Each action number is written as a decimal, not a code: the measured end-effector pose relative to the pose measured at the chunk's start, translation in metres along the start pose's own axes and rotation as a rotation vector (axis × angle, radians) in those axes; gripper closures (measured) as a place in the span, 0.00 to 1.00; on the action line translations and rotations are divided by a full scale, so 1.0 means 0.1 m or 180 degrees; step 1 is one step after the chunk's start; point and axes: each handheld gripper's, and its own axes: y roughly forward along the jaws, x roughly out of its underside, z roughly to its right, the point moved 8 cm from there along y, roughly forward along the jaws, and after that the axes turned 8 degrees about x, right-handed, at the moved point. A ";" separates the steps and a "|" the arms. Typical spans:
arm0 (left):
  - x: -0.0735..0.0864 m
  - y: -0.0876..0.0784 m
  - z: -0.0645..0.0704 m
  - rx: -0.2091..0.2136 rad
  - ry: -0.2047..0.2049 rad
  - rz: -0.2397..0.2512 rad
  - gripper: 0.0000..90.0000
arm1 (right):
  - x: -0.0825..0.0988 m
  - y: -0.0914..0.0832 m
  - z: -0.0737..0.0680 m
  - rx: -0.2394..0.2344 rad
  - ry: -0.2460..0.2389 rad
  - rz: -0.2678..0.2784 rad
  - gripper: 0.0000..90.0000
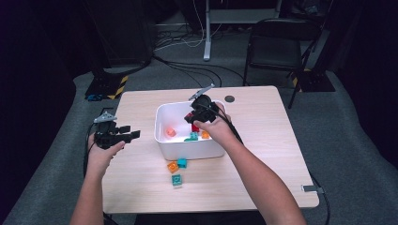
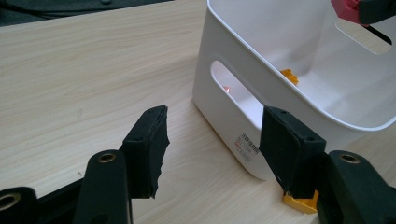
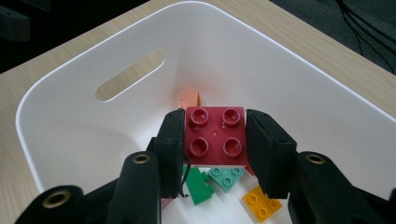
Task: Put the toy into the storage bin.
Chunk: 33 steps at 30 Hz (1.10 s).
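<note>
My right gripper (image 3: 215,135) is shut on a dark red four-stud brick (image 3: 215,136), held over the inside of the white bin (image 3: 56,121). In the high view the right gripper (image 1: 196,115) hangs above the bin (image 1: 162,140) with the red brick (image 1: 195,127) in it. Below it in the bin lie a green brick (image 3: 198,186), a teal brick (image 3: 226,176), a yellow brick (image 3: 261,203) and an orange brick (image 3: 190,99). My left gripper (image 2: 212,149) stands open and empty over the table, left of the bin (image 2: 224,116); the high view has it (image 1: 127,132) there too.
On the table in front of the bin lie an orange brick (image 1: 172,167) and two teal bricks (image 1: 182,162) (image 1: 177,180). A yellow brick (image 2: 299,203) peeks out under my left jaw. A folding chair (image 1: 274,44) and cables stand on the floor beyond the table.
</note>
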 end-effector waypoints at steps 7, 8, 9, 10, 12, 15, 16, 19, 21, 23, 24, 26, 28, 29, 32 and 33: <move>0.00 0.01 0.00 0.0007 0.0005 -0.0004 0.46 | 0.01 0.10 0.02 0.0053 0.0026 -0.0040 0.63; 0.00 0.01 0.00 0.0006 0.0004 0.0007 0.46 | 0.01 0.10 0.01 0.0059 0.0052 -0.0053 0.62; 0.00 0.01 0.00 0.0008 0.0007 -0.0008 0.46 | 0.01 0.10 0.02 0.0064 0.0027 -0.0039 0.61; 0.00 0.01 0.01 0.0010 0.0008 -0.0007 0.46 | 0.01 0.09 0.02 0.0063 0.0014 -0.0050 0.60; 0.00 0.01 0.01 0.0012 0.0008 -0.0011 0.46 | 0.00 0.07 0.02 0.0085 -0.0001 -0.0024 0.58; 0.01 0.02 0.02 0.0019 0.0014 -0.0016 0.46 | 0.01 0.01 -0.01 0.0085 0.0004 -0.0021 0.59; 0.01 0.02 0.03 0.0015 0.0007 -0.0016 0.46 | 0.00 -0.02 -0.02 0.0082 -0.0040 0.0007 0.59; 0.01 0.02 0.03 0.0018 0.0014 -0.0030 0.46 | 0.00 -0.11 -0.06 0.0055 -0.0078 0.0048 0.59; 0.01 0.03 0.03 0.0017 0.0033 -0.0029 0.47 | 0.00 -0.17 -0.07 0.0038 -0.0119 0.0082 0.59; 0.01 0.04 0.05 -0.0001 0.0021 -0.0003 0.47 | 0.02 -0.22 -0.08 0.0034 -0.0108 0.0097 0.59; 0.01 0.04 0.05 0.0004 0.0025 -0.0029 0.47 | 0.03 -0.24 -0.08 0.0032 -0.0120 0.0099 0.59; 0.01 0.04 0.06 0.0006 0.0052 -0.0032 0.47 | 0.06 -0.30 -0.09 0.0062 -0.0150 0.0126 0.59; 0.01 0.05 0.07 0.0001 0.0042 -0.0028 0.47 | 0.09 -0.35 -0.11 0.0022 -0.0120 0.0161 0.59; 0.01 0.05 0.08 -0.0005 0.0059 -0.0031 0.47 | 0.11 -0.38 -0.12 0.0011 -0.0147 0.0197 0.59; 0.01 0.05 0.08 -0.0005 0.0059 -0.0063 0.47 | 0.16 -0.46 -0.16 -0.0021 -0.0154 0.0203 0.59; 0.01 0.06 0.08 -0.0002 0.0068 -0.0068 0.47 | 0.17 -0.47 -0.17 -0.0021 -0.0148 0.0209 0.59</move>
